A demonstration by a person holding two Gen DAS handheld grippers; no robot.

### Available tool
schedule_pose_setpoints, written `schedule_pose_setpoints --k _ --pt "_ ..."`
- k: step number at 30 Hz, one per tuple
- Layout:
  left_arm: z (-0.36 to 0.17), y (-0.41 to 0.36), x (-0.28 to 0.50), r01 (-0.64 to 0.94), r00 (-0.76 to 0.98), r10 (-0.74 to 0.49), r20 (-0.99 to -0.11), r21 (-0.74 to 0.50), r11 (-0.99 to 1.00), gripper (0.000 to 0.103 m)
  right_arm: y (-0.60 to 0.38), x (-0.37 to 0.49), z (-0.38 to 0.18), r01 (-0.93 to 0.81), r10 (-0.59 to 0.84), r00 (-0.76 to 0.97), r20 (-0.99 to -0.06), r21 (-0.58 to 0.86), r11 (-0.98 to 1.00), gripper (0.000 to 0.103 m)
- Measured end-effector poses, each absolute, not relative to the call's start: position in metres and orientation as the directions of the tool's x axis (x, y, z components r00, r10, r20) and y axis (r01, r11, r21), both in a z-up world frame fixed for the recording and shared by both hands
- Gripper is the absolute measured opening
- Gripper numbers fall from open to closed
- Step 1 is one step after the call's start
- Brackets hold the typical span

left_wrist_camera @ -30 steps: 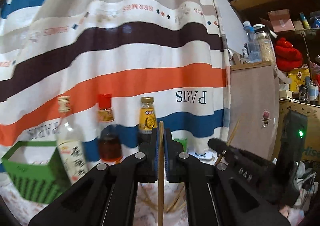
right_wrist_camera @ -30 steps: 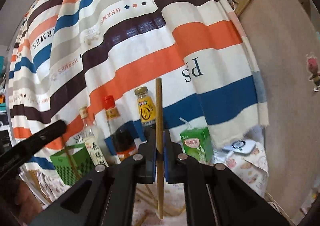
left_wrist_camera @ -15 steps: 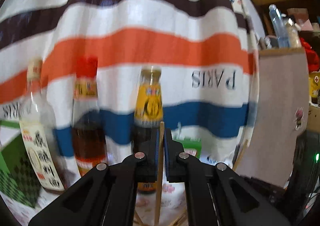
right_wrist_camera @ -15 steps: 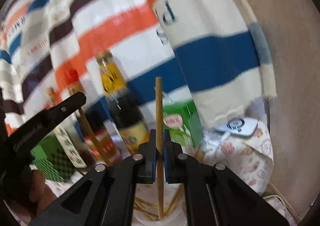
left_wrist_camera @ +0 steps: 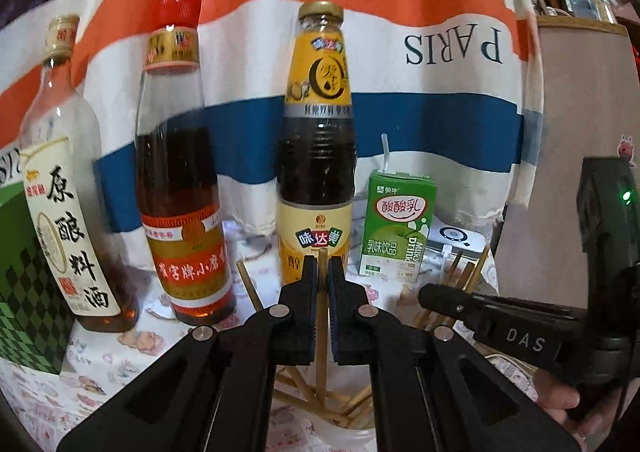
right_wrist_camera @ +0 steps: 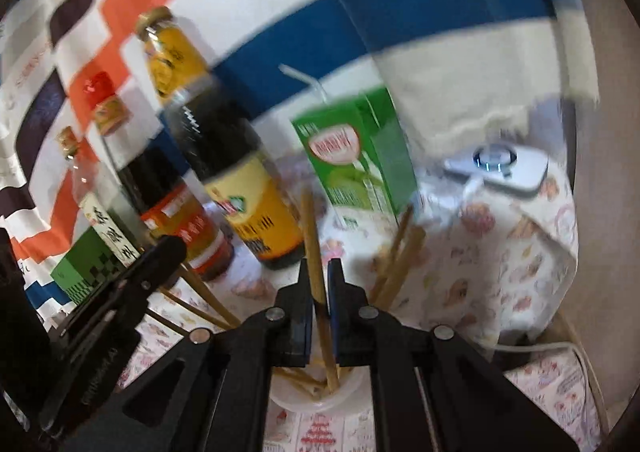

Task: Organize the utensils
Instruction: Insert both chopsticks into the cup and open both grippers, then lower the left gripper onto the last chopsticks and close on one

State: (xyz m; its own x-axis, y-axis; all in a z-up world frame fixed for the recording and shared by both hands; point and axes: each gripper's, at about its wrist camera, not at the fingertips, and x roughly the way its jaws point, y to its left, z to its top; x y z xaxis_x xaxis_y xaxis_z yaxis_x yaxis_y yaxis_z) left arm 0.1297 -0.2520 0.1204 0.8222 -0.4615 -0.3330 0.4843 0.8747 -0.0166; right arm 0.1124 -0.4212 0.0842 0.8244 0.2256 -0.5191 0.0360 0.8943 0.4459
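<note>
Left tool (left_wrist_camera: pixel 322 264): clenched on one chopstick (left_wrist_camera: pixel 321 328), held upright, lower end down among the other sticks in a white cup (left_wrist_camera: pixel 340 428) just below the tool.
Right tool (right_wrist_camera: pixel 319 266): clenched on its own chopstick (right_wrist_camera: pixel 314 248), tilted slightly, lower end inside the same cup (right_wrist_camera: pixel 320 402).

Edges and room:
- Three bottles stand in a row just behind the cup: clear bottle (left_wrist_camera: pixel 66 188), red-capped bottle (left_wrist_camera: pixel 178 172), yellow-labelled bottle (left_wrist_camera: pixel 318 140). Green carton (left_wrist_camera: pixel 398 224) with straw stands right of them.
- Striped cloth (left_wrist_camera: pixel 420 124) hangs close behind the row.
- Green box (left_wrist_camera: pixel 24 284) closes the far left.
- Loose sticks lean out of the cup to left and right, narrowing the gap between cup and bottles.
- Open desk (right_wrist_camera: pixel 500 264) lies to the right of the cup, under a patterned cover.

View differences:
- Left view shows the right tool (left_wrist_camera: pixel 440 298) coming in from the right, and bare fingers (left_wrist_camera: pixel 560 396) on its handle.
- Right view shows the left tool (right_wrist_camera: pixel 168 248) at the left, a white device (right_wrist_camera: pixel 500 168) on the desk, and a white cable (right_wrist_camera: pixel 536 348) at lower right.
- Right view is blurred; labels are unreadable there.
</note>
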Motion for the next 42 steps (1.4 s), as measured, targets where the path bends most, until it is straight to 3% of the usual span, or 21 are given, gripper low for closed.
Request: schedule_pose_setpoints --k 1,2,3,4,5,7,9,12,14,18,21,24,34,38,42 --pt "0.121 -0.252 0.131 0.488 0.818 -0.467 -0.335 -0.023 0.873 0.004 -0.422 0.113 0.085 0.032 0.232 0.82 -0.524 0.447 0.894 0.008" --pt "0.122 -0.25 0.13 0.483 0.822 -0.463 -0.332 -0.024 0.875 0.009 -0.423 0.113 0.086 0.023 0.241 0.817 -0.524 0.447 0.894 0.015" --pt "0.125 -0.248 0.129 0.48 0.826 -0.46 -0.326 -0.024 0.877 0.02 -0.424 0.113 0.088 0.014 0.248 0.815 -0.524 0.445 0.895 0.022" --pt "0.127 -0.246 0.127 0.476 0.83 -0.457 -0.319 -0.022 0.879 0.026 -0.424 0.112 0.09 0.01 0.252 0.812 -0.526 0.444 0.896 0.038" --pt "0.13 -0.243 0.124 0.465 0.837 -0.446 -0.317 -0.017 0.885 0.033 -0.425 0.11 0.093 0.007 0.251 0.815 -0.522 0.442 0.897 0.047" --pt "0.138 -0.234 0.115 0.447 0.848 -0.427 -0.313 -0.009 0.894 0.042 -0.427 0.104 0.102 0.007 0.237 0.833 -0.5 0.438 0.899 0.05" --pt "0.147 -0.223 0.106 0.417 0.866 -0.398 -0.304 -0.001 0.909 0.061 -0.427 0.096 0.112 0.006 0.213 0.857 -0.47 0.423 0.906 0.063" --pt "0.155 -0.198 0.092 0.388 0.879 -0.375 -0.294 -0.015 0.922 0.068 -0.423 0.082 0.127 0.014 0.159 0.89 -0.427 0.375 0.927 0.069" --pt "0.16 -0.182 0.082 0.348 0.897 -0.335 -0.289 -0.009 0.937 0.08 -0.418 0.071 0.138 -0.009 0.154 0.909 -0.388 0.351 0.936 0.085" --pt "0.164 -0.145 0.058 0.273 0.931 -0.257 -0.26 0.025 0.962 0.094 -0.404 0.047 0.149 -0.041 0.157 0.937 -0.312 0.348 0.937 0.101" --pt "0.162 -0.116 0.036 0.237 0.948 -0.224 -0.226 0.03 0.971 0.102 -0.391 0.034 0.144 -0.027 0.145 0.933 -0.33 0.336 0.941 0.103" --pt "0.152 -0.089 0.014 0.2 0.961 -0.193 -0.198 0.016 0.98 0.102 -0.379 0.018 0.137 -0.003 0.12 0.922 -0.369 0.302 0.953 0.103" --pt "0.078 -0.035 -0.021 0.122 0.965 -0.117 -0.236 0.008 0.993 0.102 -0.364 -0.012 0.064 0.097 0.041 0.915 -0.402 0.316 0.944 0.103" --pt "0.054 -0.024 -0.008 0.095 0.935 -0.104 -0.339 -0.042 0.995 0.102 -0.365 0.007 0.038 0.132 0.065 0.86 -0.506 0.343 0.93 0.103" --pt "0.042 -0.006 0.009 0.07 0.905 -0.126 -0.406 -0.151 0.986 0.102 -0.362 0.012 0.026 0.134 0.071 0.833 -0.549 0.325 0.936 0.103"
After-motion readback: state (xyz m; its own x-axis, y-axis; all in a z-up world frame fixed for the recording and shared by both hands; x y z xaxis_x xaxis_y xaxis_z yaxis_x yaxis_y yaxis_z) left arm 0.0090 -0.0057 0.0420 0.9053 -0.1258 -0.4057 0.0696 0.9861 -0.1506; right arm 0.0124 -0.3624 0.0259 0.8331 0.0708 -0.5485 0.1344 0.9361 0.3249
